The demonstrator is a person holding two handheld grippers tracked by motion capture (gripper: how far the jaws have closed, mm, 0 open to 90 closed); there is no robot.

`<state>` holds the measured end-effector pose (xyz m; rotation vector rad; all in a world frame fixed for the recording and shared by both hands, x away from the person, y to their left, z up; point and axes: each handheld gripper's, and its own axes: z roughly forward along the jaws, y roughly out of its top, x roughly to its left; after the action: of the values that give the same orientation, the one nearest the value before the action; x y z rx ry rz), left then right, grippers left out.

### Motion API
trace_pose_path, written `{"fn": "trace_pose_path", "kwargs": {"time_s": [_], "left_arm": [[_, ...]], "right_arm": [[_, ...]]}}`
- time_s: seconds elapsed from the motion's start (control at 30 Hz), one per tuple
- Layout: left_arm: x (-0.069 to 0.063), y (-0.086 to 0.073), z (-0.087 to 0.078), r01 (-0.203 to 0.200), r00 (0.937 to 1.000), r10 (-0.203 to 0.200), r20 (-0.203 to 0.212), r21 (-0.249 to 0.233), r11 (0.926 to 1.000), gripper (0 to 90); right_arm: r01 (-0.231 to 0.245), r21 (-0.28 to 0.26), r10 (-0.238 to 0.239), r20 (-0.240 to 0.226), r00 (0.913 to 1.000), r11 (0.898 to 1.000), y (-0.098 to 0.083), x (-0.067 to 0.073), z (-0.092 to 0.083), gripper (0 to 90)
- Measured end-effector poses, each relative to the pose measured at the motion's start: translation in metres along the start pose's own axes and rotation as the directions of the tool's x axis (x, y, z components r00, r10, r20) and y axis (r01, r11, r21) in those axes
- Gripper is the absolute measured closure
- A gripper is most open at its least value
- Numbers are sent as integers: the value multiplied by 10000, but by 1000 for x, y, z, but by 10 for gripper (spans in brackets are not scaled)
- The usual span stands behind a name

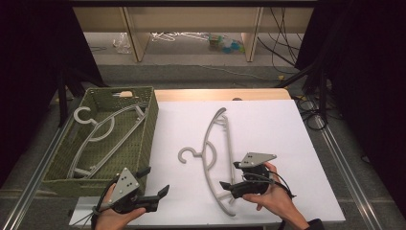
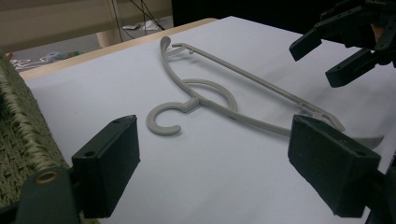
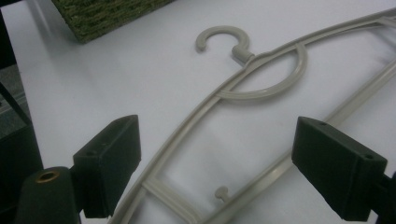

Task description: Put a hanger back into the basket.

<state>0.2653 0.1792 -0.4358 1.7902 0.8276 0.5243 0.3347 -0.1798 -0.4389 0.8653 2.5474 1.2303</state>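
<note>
A grey plastic hanger [image 1: 213, 153] lies flat on the white table sheet [image 1: 268, 129], its hook [image 1: 187, 154] pointing left toward the basket. My right gripper [image 1: 231, 174] stands open just over the hanger's near end, jaws either side of its bars [image 3: 196, 140]. My left gripper [image 1: 153, 181] is open at the front left, next to the basket, with nothing between its jaws; the hanger [image 2: 224, 100] lies beyond it. A second grey hanger [image 1: 103, 136] lies inside the green woven basket [image 1: 148, 129].
The basket takes up the table's left side. The wooden table edge [image 1: 220, 93] runs along the back. Beyond it are the floor, shelf legs, cables and small litter. Metal rails [image 1: 344, 158] run along both sides of the table.
</note>
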Motion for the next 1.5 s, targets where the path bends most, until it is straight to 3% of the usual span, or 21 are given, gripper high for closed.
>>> {"fn": "trace_pose_path", "kwargs": {"time_s": [0.1, 0.23, 0.3, 0.43, 0.47, 0.6, 0.9, 1.03, 1.07, 1.17, 1.3, 1.37, 1.4, 1.5], "left_arm": [[1, -1, 0, 232, 9997, -233, -53, -78, 9997, 166], [3, -1, -1, 48, 9999, -49, -95, -75, 10000, 167], [2, -2, 0, 243, 9997, -244, -45, -132, 9996, 167], [2, -2, 1, -71, 10000, 71, 51, 21, 10000, 167], [0, -2, 1, 126, 9999, -126, 35, 36, 9999, 167], [2, -2, 0, 8, 10000, -8, 37, 3, 10000, 167], [2, -3, 1, 120, 9999, -120, 109, -23, 9999, 168], [3, -2, 1, -135, 9999, 134, 93, 70, 9999, 169], [2, -3, 1, 88, 9999, -88, 100, 24, 10000, 170], [2, -3, 2, 83, 9999, -83, 133, -40, 10000, 174], [3, -2, 1, 94, 9999, -94, 137, 23, 10000, 181], [3, -3, 1, 258, 9994, -258, 215, -13, 9997, 184], [4, -3, 0, -4, 9999, 4, 150, 7, 10000, 190], [5, -2, 0, 71, 9999, -71, 132, -10, 10000, 190]], "right_arm": [[50, 268, -54, 147, 9999, 9996, 4, 3, 11, 168], [180, 807, -189, 106, 9998, 9966, 9, 8, 28, 169], [198, 952, -214, 160, 9996, 9953, 12, 10, 36, 168], [199, 1741, -227, 141, 9996, 9845, 18, 9, 57, 180], [170, 1810, -201, 149, 9997, 9833, 19, 10, 61, 183], [263, 2316, -302, 136, 9995, 9725, 23, 12, 70, 194], [-129, 3243, 128, 25, 9999, 9459, 29, 10, 89, 383], [-17, 3539, -53, 188, 9998, 9353, 33, 11, 93, 423], [-25, 3685, -72, 248, 9997, 9296, 35, 12, 93, 444], [197, 3984, -387, 399, 9985, 9170, 39, 11, 95, 522], [454, 4199, -650, 326, 9974, 9064, 42, 9, 96, 582], [287, 4263, -445, 271, 9986, 9041, 43, 6, 97, 598], [147, 4313, -249, 179, 9995, 9021, 44, 2, 97, 635], [82, 4340, -169, 161, 9997, 9009, 44, -1, 96, 684]]}}
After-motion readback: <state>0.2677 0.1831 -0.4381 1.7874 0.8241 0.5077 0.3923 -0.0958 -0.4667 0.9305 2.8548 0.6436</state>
